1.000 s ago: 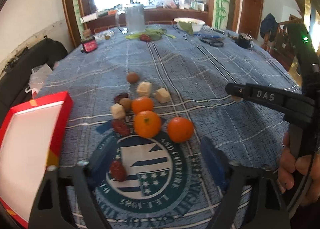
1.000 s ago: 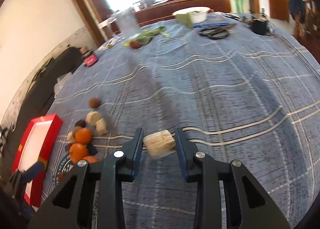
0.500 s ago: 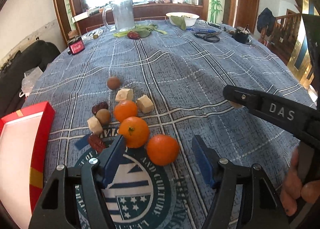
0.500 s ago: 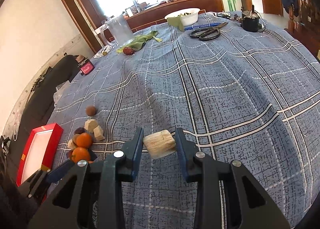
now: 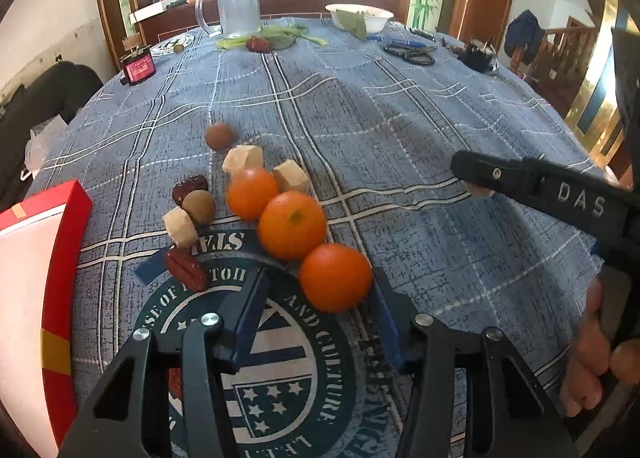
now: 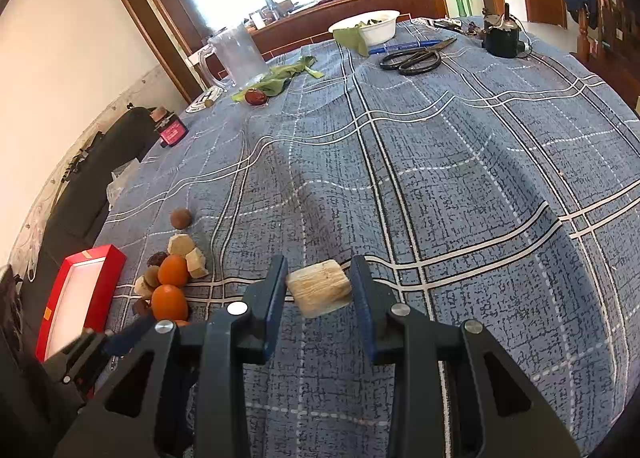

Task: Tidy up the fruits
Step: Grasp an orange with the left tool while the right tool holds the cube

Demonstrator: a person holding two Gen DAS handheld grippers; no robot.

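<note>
Three oranges lie in a diagonal row on the blue plaid tablecloth; the nearest orange sits just ahead of my open left gripper, between its fingertips. Behind it are the middle orange and the far orange. Beige cubes, red dates and brown round fruits lie around them. My right gripper is shut on a beige cube held above the cloth. The fruit cluster shows at the left of the right wrist view.
A red box with a white inside stands at the left table edge. At the far side are a glass pitcher, a white bowl, scissors, green leaves and a small red bottle.
My left gripper has moved forward and down toward the oranges, so the nearest orange now lies between its fingertips. The right gripper keeps the cube and has barely moved.
</note>
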